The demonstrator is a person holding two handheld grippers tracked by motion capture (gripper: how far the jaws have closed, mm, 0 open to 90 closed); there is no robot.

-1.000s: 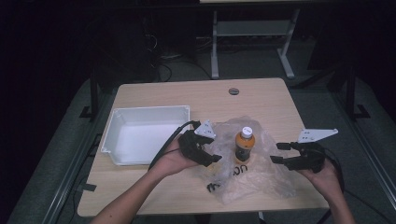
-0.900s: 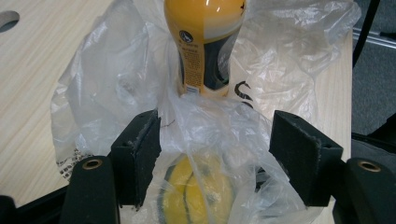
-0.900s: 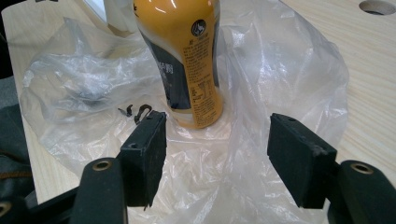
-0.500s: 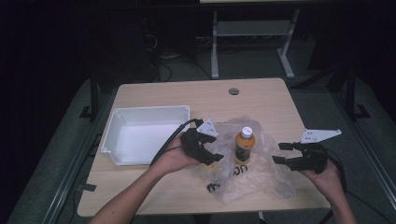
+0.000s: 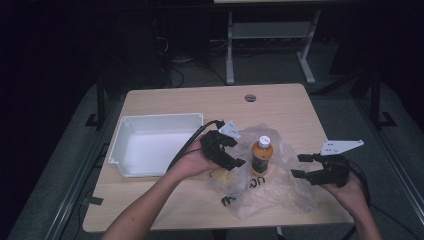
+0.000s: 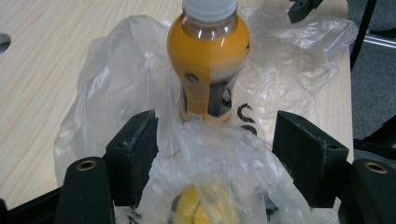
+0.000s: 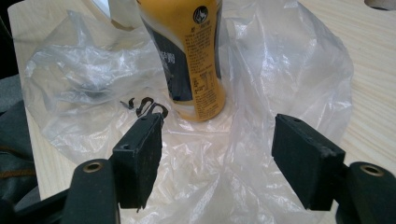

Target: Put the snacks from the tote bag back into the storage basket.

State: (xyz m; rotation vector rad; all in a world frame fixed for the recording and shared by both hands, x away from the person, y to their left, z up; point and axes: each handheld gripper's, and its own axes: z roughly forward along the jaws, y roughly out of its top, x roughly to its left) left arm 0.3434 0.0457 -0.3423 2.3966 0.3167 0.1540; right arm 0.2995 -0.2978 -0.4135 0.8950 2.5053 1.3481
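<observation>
An orange drink bottle (image 5: 261, 155) with a white cap stands upright on a crumpled clear plastic bag (image 5: 272, 187) near the table's front. My left gripper (image 5: 234, 152) sits just left of the bottle. In the left gripper view its jaws (image 6: 215, 154) stand wide, a bunched fold of the bag (image 6: 107, 79) rises between them, and the bottle (image 6: 208, 56) is just beyond. A yellow object (image 6: 201, 210) lies inside the bag under that gripper. My right gripper (image 5: 300, 166) is at the bag's right edge. Its jaws (image 7: 217, 154) have just been opening, with bag film (image 7: 289, 70) lying loose between them and the bottle (image 7: 187, 56) ahead.
An empty white bin (image 5: 155, 120) stands at the left of the wooden table (image 5: 200, 100). A round grommet hole (image 5: 250, 97) sits near the far edge. Dark floor and a metal frame (image 5: 265, 35) lie beyond the table.
My left gripper has shifted slightly to the right, toward the bottle. The right hand has stayed where it was. The bottle and bag have not moved.
</observation>
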